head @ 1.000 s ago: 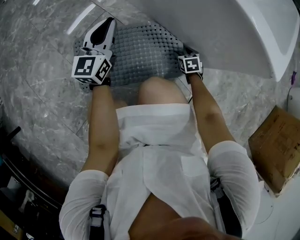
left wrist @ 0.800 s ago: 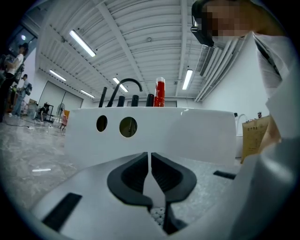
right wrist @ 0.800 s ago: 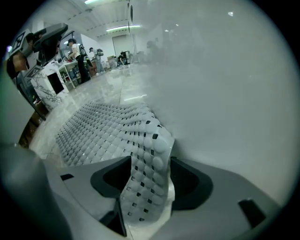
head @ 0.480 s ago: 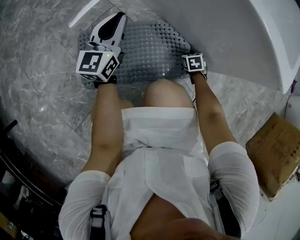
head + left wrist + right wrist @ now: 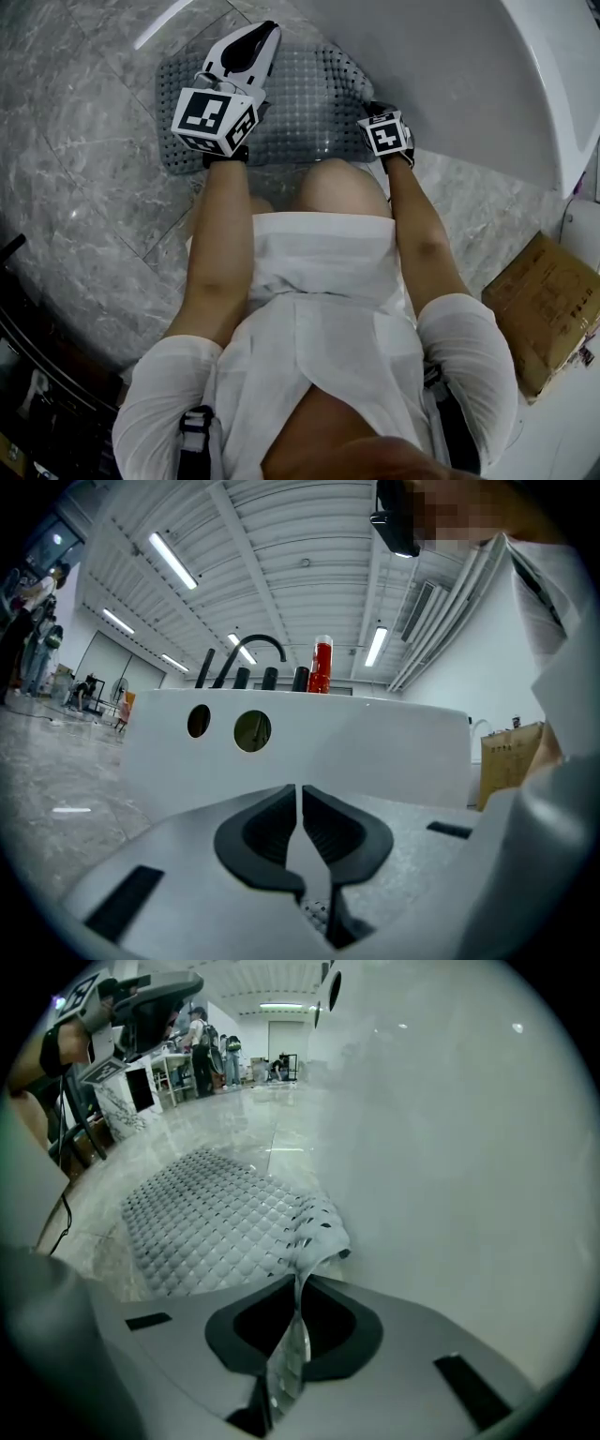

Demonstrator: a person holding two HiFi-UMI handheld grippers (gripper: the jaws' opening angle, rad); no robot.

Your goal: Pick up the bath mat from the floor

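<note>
Down on the grey marble floor [image 5: 84, 159], the bath mat [image 5: 309, 103] lies flat right up against the side of the white bathtub [image 5: 450, 75], which fills the far right. The right gripper [image 5: 298, 1283] is at the mat's right edge, next to the tub, and its jaws are closing on that edge. The bumpy rubber is already sandwiched between the pads, and that bit curls up off the floor while the rest stays down. The left gripper [image 5: 298, 794] hangs over the mat's left side, jaws pressed together with nothing in them, pointing at the tub wall. On the tub's rim there's a red bottle [image 5: 322, 665]. Off to the near right sits a cardboard box [image 5: 548, 309].
</note>
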